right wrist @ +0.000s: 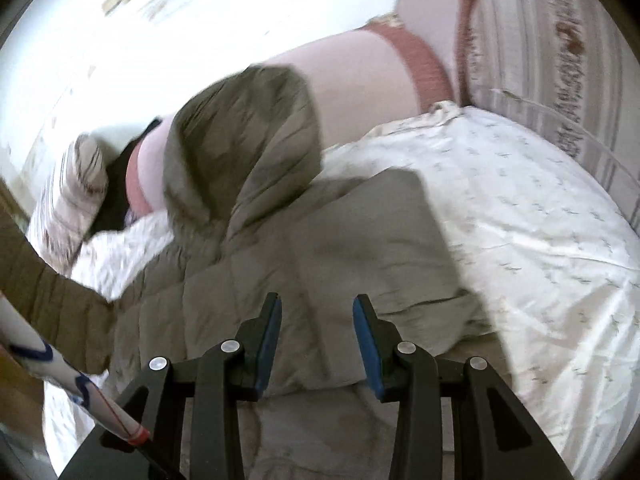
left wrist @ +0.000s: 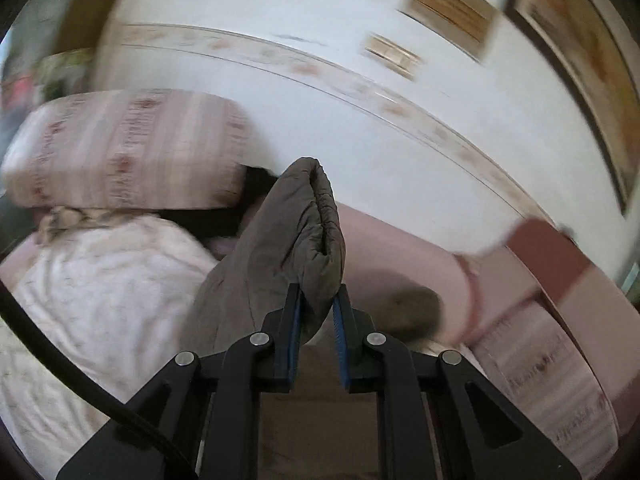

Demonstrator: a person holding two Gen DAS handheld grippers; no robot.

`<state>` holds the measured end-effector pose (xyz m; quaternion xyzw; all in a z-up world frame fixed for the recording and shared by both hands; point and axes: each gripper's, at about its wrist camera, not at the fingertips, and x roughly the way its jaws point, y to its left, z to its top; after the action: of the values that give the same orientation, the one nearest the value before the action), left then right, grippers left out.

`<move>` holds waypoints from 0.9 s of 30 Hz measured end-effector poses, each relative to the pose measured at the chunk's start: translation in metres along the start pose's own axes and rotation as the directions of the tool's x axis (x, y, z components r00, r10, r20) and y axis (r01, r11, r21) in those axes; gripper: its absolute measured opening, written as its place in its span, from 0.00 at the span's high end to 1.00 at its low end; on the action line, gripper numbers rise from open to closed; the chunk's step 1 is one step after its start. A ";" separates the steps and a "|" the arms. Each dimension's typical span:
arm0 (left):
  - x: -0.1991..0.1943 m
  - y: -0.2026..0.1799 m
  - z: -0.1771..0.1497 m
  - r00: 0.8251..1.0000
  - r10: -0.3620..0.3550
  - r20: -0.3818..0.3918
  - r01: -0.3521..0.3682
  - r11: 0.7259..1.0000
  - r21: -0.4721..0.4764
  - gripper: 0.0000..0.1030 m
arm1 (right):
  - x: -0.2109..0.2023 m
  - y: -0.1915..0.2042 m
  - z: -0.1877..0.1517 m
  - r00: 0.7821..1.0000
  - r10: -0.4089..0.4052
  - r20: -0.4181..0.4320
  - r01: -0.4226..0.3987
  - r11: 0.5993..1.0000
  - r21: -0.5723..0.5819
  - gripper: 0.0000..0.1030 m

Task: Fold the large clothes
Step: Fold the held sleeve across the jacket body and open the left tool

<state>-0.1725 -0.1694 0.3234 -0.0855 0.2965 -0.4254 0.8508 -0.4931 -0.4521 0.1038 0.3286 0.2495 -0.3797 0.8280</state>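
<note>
L hand-held gripper (left wrist: pixel 317 300) pinching grey jacket (left wrist: pixel 280 240) fold, centre frame. R hand-held gripper (right wrist: pixel 317 308) spread, nothing held, above jacket on bed (right wrist: pixel 520 208).

Beyond your left gripper (left wrist: pixel 318 298) the pillow (left wrist: pixel 120 148) and wall frames (left wrist: pixel 448 8) smear into blur, and below your right gripper (right wrist: pixel 316 312) the jacket (right wrist: pixel 280 248) runs off-frame.

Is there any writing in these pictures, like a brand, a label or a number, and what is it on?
None can be read.
Framed pictures on the wall: blurred, no words legible.
Jacket: no label showing.
Bedspread: small grey marks, too blurred to tell whether they are writing.
</note>
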 end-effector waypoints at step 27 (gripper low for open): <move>0.130 -0.148 -0.270 0.910 0.006 -0.414 0.129 0.946 0.297 0.46 | -0.028 -0.074 0.020 0.995 0.095 0.001 -0.094 0.980 0.178 0.60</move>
<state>-0.3679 -0.3333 0.1075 0.1341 0.3928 -0.5029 0.7582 -0.5643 -0.4907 0.1094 0.4141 0.2018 -0.3596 0.8115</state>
